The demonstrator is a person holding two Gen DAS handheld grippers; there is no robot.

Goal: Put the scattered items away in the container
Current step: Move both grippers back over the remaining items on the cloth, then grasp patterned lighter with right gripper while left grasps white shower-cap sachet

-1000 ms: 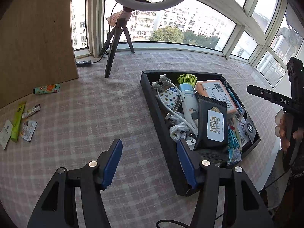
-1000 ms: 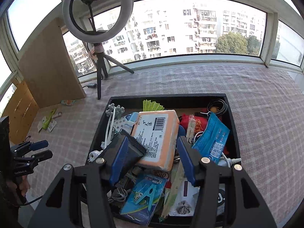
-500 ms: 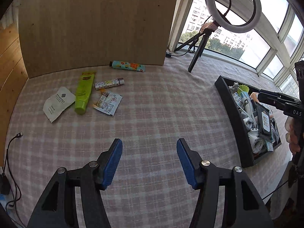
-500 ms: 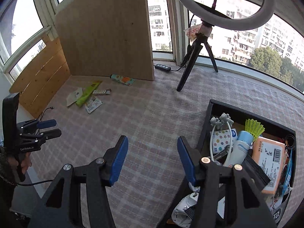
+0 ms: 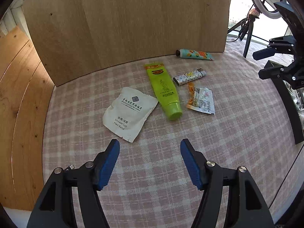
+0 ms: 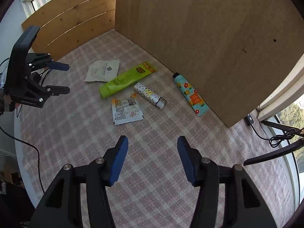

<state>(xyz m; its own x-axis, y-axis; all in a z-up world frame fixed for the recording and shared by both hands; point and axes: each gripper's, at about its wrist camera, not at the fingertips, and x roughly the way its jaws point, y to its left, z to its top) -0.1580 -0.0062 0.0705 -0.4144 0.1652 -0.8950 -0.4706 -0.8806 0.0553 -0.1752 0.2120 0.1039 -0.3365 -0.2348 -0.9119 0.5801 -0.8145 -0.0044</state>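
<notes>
Scattered items: five things lie loose on the checked cloth of the desk (image 5: 218, 152), none yet in the container.
Left gripper (image 5: 150, 148): released, blue pads wide apart, nothing between them, hovering low in the frame just short of the white sachet.
Right gripper (image 6: 152, 144): also released and empty, at the bottom centre of its view, facing the same cluster.
White sachet (image 5: 130, 113): nearest to the left gripper, flat, just left of centre, its right corner beside the green tube.
Green tube (image 5: 165, 91): centre of the frame, cap end toward the camera.
Snack packet (image 5: 201, 100): right of the tube, flat, near but apart from it.
Patterned lighter (image 5: 190, 77): just beyond the packet.
Floral tube (image 5: 195, 54): farthest, lying along the foot of the wooden board (image 5: 123, 19).
Container (image 5: 286, 102): only its dark wall shows at the right edge of the left view.
Step in hand: approach for a pick, by my judgement.
Next move: likely lowering a gripper over one item; the flat sachet and packet will need a pinch at an edge.
</notes>
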